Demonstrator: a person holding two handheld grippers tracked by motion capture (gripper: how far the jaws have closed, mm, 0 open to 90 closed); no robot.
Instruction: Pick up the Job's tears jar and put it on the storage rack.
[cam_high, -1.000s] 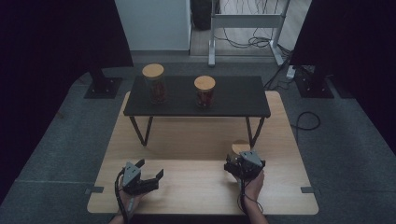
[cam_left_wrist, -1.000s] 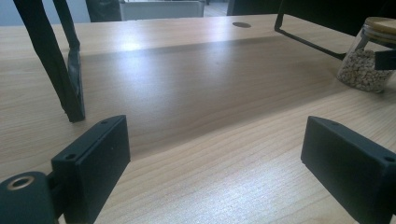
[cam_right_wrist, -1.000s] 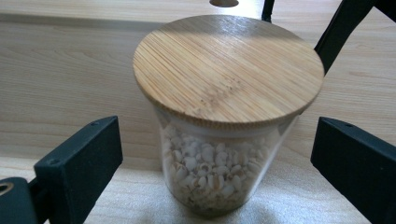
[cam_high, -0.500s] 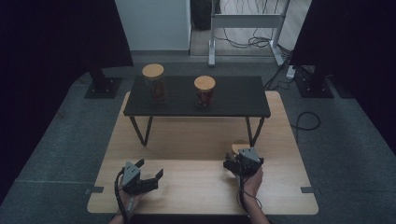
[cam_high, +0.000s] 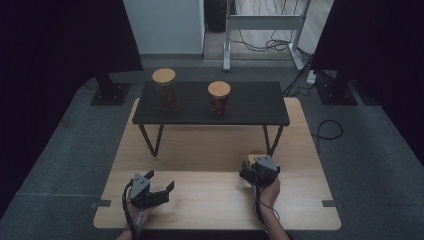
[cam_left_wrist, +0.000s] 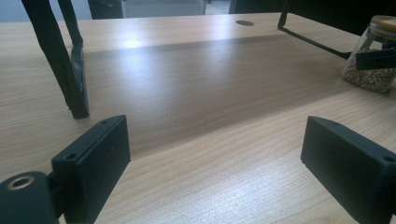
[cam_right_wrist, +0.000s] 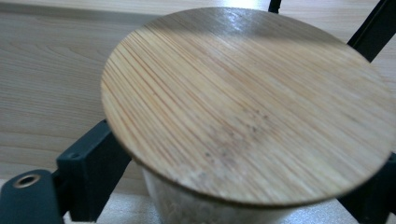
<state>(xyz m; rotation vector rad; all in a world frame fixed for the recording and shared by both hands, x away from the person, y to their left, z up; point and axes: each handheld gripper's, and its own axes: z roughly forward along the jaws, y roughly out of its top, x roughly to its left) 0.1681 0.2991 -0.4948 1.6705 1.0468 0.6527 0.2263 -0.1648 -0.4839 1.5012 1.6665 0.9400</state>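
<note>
A glass jar (cam_right_wrist: 243, 116) with a round bamboo lid stands on the wooden table (cam_high: 210, 200), near the black bench's right leg. My right gripper (cam_right_wrist: 243, 144) reaches round it below the lid. Its jaws have just been closing with the jar between them, and a sliver of table still shows between the left pad (cam_right_wrist: 100, 163) and the glass. From above, the jar lid (cam_high: 256, 155) peeks out beyond the right gripper (cam_high: 252, 165). My left gripper (cam_high: 161, 180) rests open and empty at the front left. Its own view shows the left gripper (cam_left_wrist: 215, 135) wide apart, with the grain-filled jar (cam_left_wrist: 369, 70) far right.
A low black bench (cam_high: 250, 107) stands across the far half of the table. On it are two more lidded jars, a taller one (cam_high: 166, 90) and a shorter one (cam_high: 219, 97). One bench leg (cam_left_wrist: 70, 70) rises close ahead of my left gripper.
</note>
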